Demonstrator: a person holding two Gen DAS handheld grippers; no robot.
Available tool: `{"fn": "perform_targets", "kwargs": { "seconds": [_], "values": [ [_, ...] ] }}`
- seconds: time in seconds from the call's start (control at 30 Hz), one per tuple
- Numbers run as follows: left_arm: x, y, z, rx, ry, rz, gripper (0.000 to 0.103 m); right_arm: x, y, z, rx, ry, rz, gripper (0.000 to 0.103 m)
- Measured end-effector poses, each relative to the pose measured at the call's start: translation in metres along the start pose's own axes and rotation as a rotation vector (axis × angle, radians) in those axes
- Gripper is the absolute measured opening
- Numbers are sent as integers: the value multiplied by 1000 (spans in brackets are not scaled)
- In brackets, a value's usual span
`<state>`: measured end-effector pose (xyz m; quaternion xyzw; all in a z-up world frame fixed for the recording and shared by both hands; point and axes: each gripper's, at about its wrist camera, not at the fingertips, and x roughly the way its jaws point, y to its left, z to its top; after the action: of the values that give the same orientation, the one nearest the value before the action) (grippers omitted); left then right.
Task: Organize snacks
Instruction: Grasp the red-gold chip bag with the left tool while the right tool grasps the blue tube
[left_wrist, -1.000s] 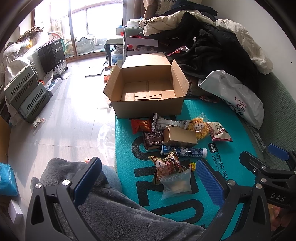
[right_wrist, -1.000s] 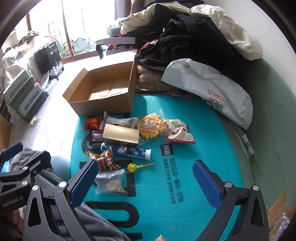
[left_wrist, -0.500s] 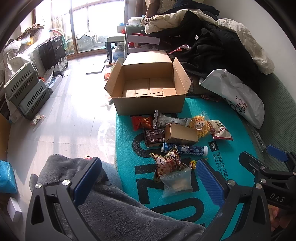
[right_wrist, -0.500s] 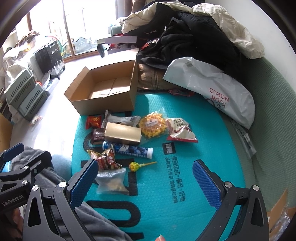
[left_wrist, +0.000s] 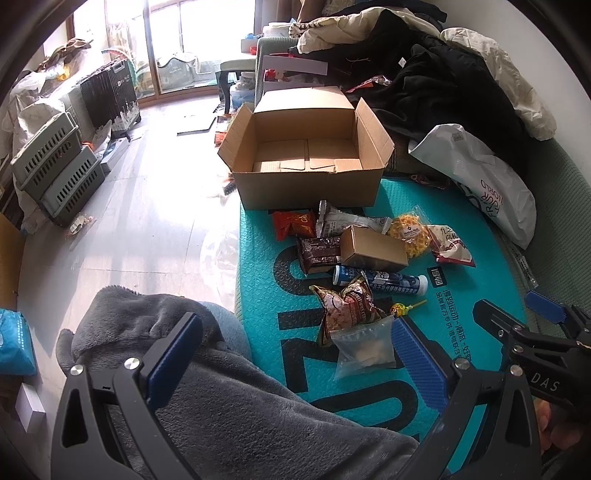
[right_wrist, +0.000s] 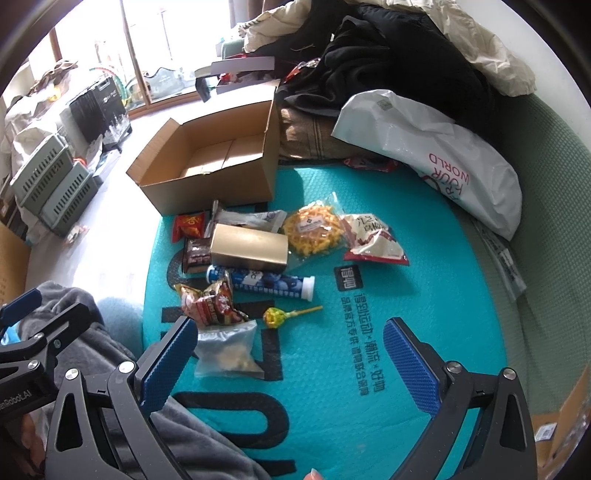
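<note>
Several snacks lie in a cluster on a teal mat (right_wrist: 369, 229): a tan carton (right_wrist: 249, 247), a blue tube (right_wrist: 269, 282), a yellow lollipop (right_wrist: 275, 316), a clear bag (right_wrist: 227, 350) and a brown-red packet (left_wrist: 347, 306). An open, empty cardboard box (left_wrist: 306, 184) stands behind them. My left gripper (left_wrist: 295, 325) hovers open over a grey fleece lap, its right finger beside the clear bag. My right gripper (right_wrist: 288, 326) hangs above the mat near the lollipop. Its jaws stand wide and are closing, with nothing pressed between them.
A heap of dark and cream clothes (left_wrist: 443, 85) and a white plastic bag (right_wrist: 436, 162) crowd the back right. Grey crates (left_wrist: 55, 166) stand on the floor at the left. Green padding (right_wrist: 535, 266) borders the mat on the right.
Both views have shifted only slightly. The snacks and the box lie as before.
</note>
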<state>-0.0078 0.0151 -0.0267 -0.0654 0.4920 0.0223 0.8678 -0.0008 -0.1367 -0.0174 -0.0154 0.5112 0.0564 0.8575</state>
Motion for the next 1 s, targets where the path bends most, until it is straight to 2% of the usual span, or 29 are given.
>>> {"fn": "perform_targets", "kwargs": {
  "seconds": [0.27, 0.4, 0.57, 1.0],
  "values": [
    [20, 2, -2, -24, 60, -18, 103, 29, -5, -7, 28, 68, 50, 90],
    [30, 3, 0, -33, 90, -17, 103, 48, -3, -10, 25, 107, 69, 80],
    [44, 3, 1, -51, 126, -44, 103, 69, 2, -16, 8, 156, 104, 80],
    [108, -33, 13, -14, 251, -91, 103, 101, -23, -27, 47, 224, 67, 80]
  ]
}}
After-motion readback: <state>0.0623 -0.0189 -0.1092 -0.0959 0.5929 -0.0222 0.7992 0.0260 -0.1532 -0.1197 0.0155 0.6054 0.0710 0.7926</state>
